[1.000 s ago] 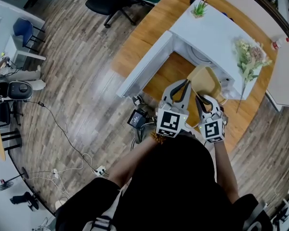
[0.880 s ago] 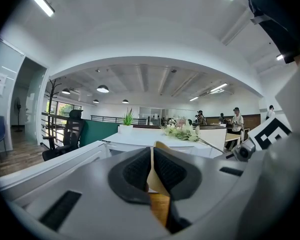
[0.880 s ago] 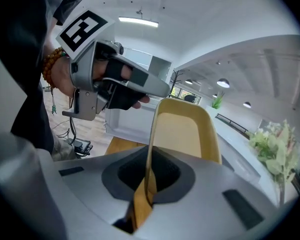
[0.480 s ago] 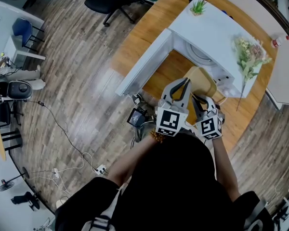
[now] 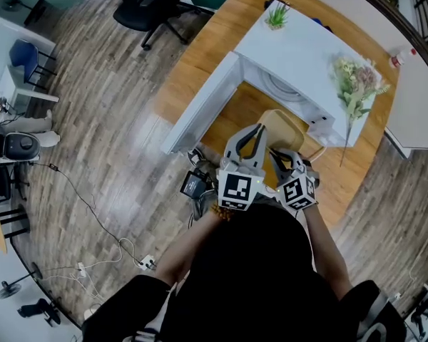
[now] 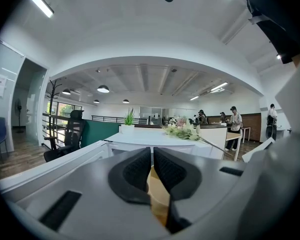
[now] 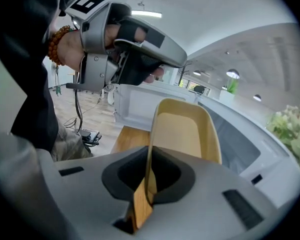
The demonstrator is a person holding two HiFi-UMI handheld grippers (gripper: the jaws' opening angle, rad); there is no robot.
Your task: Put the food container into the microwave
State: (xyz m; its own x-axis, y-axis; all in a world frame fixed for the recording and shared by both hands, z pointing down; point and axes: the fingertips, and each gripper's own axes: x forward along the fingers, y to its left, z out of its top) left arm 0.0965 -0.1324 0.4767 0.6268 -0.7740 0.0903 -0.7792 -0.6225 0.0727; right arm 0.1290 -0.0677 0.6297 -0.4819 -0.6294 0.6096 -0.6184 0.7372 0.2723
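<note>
- Two claws sit side by side before the open white microwave [image 5: 299, 52] on a wooden surface [image 5: 200, 55];
- right claw [image 7: 149, 179] clamps the yellow food container's [image 7: 185, 129] rim, holding it at the microwave's mouth;
- left claw [image 6: 152, 170] closed, empty.

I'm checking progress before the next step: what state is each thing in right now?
microwave: door open.
food container: held by its rim, still outside the microwave.
right gripper: shut on the food container.
left gripper: shut, empty.
potted plant: upright on the microwave.
flowers: lying on the microwave.
</note>
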